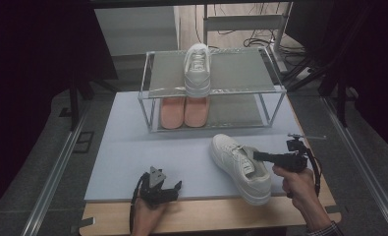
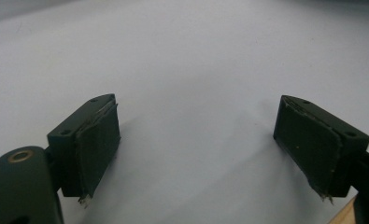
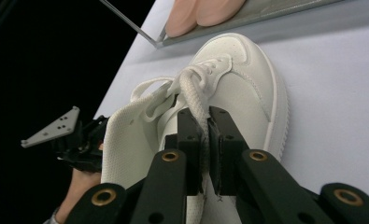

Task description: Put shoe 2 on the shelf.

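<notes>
White sneaker (image 3: pixel 247 88) (tongue pinched in right gripper (image 3: pixel 206 135) fingers) before shoe rack (image 1: pixel 152 93); left gripper (image 2: pixel 196 144) fingers spread.

1. The left gripper (image 1: pixel 158 186) sits low at the near edge of the surface (image 1: pixel 132 162), held from below by the left hand (image 1: pixel 146 214). Its fingers (image 2: pixel 98 140) stand wide apart with nothing between them.
2. The right gripper (image 3: pixel 205 144), held level in the right hand (image 1: pixel 297 184), has its fingers (image 3: pixel 190 140) pinched together on the shoe's lace (image 3: pixel 194 100).
</notes>
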The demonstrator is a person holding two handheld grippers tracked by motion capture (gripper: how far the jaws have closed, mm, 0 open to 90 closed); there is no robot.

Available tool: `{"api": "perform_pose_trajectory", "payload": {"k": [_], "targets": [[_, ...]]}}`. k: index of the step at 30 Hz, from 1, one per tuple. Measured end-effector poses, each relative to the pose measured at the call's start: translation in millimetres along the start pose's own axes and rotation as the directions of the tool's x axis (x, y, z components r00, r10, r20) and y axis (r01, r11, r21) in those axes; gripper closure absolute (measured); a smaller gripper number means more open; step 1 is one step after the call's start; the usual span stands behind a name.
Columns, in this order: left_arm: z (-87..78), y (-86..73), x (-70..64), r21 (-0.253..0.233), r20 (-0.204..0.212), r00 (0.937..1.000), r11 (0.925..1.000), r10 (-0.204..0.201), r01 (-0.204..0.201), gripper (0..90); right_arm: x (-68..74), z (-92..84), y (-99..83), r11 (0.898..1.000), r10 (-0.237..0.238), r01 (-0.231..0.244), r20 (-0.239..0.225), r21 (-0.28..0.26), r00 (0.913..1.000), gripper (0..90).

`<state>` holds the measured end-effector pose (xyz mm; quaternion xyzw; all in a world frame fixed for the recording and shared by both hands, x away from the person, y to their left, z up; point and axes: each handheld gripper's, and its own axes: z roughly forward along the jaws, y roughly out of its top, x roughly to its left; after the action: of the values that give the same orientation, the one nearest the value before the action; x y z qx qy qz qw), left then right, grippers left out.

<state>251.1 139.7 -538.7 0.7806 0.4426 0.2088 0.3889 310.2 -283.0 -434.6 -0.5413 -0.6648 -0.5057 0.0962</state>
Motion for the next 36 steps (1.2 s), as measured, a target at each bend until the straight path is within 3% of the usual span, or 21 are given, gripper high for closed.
{"api": "perform_pose_trajectory", "payload": {"k": [18, 36], "targets": [[0.2, 0.0, 0.0, -0.002, 0.000, 1.0000, 1.0000, 0.000, 0.000, 14.7, 11.5, -27.1, 16.4, 0.994, 0.056, -0.064, -0.089, -0.086, 0.9945, 83.9], [0.3, 0.1, 0.1, -0.003, 0.000, 1.0000, 1.0000, 0.000, 0.000, 14.7, 23.8, -48.7, 31.6, 0.985, 0.075, -0.092, -0.119, -0.147, 0.9901, 84.1]]}}
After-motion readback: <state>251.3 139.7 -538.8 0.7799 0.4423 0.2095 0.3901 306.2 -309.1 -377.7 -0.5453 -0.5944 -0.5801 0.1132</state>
